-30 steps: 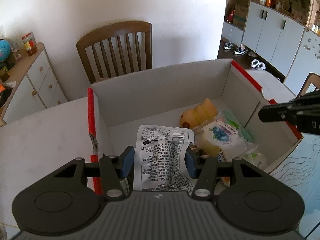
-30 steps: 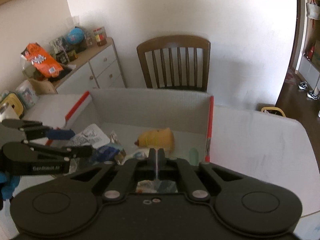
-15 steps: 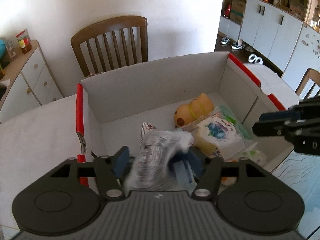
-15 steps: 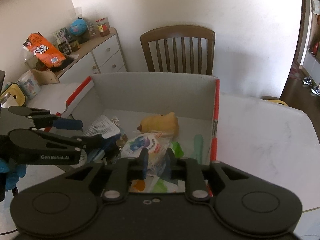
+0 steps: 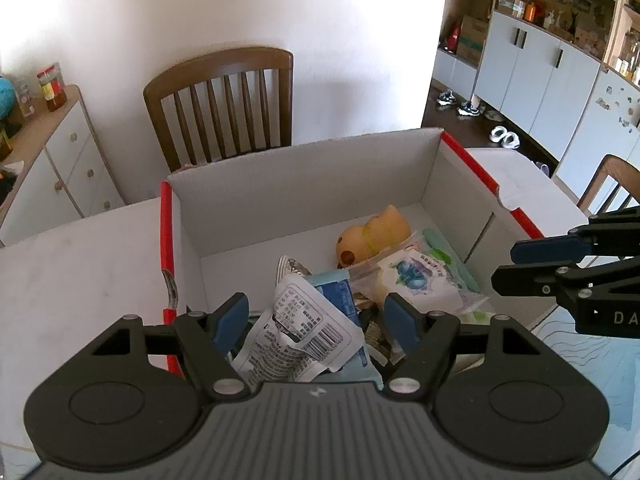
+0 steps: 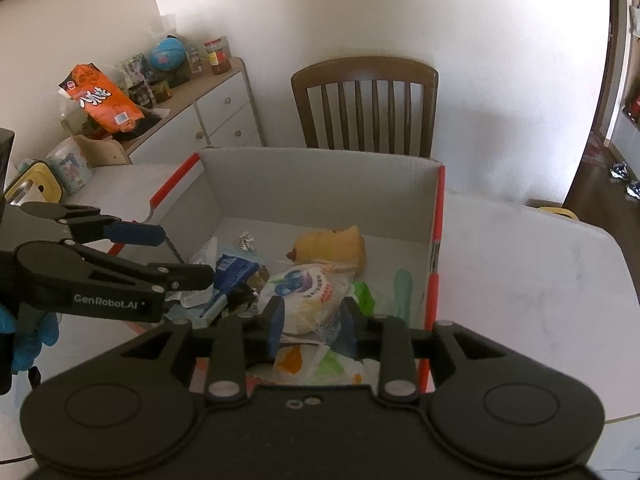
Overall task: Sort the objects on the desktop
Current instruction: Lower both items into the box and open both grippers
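A white cardboard box [image 5: 300, 184] with red edges stands on the table, with snack packets and a yellow plush toy [image 5: 372, 236] inside. My left gripper [image 5: 316, 320] hangs over the box's near left corner. Its jaws are opening, and a white printed packet [image 5: 296, 332] lies loose between them, touching neither pad. My right gripper [image 6: 312, 326] is over the near right part of the box [image 6: 320, 188]. Its jaws are opening too, above a blueberry-print packet [image 6: 308, 288] that rests on the pile. Each gripper shows in the other view: the right gripper [image 5: 506, 265] and the left gripper [image 6: 180, 256].
A wooden chair [image 5: 224, 100] stands behind the box, against the wall. A white sideboard [image 6: 208, 120] at the left carries jars, a globe and an orange bag [image 6: 100, 100]. White tabletop [image 6: 520, 272] stretches right of the box. A blue-gloved hand [image 6: 28, 340] holds the left gripper.
The left jaws widened and the white printed packet fell from them into the box. The right jaws went from shut to apart, and the blueberry packet now lies on the pile.
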Demonstrator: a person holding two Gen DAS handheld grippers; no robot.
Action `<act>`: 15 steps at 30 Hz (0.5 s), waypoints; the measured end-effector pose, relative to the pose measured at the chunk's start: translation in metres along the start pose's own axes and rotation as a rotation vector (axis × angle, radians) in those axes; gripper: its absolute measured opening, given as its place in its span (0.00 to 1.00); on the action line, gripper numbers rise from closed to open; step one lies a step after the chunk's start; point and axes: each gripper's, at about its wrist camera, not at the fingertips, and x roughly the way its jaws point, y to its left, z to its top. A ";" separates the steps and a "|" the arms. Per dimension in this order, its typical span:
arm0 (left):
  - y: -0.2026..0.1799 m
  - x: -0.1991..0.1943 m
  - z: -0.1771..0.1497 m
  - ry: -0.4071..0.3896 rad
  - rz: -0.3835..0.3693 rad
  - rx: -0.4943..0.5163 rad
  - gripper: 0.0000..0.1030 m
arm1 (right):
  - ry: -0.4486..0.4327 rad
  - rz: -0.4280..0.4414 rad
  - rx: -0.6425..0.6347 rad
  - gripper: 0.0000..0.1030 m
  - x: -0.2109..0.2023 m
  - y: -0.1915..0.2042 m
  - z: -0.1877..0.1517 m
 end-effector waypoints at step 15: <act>-0.006 -0.041 -0.005 -0.051 -0.040 -0.030 0.72 | -0.026 -0.012 -0.012 0.32 -0.030 0.009 -0.004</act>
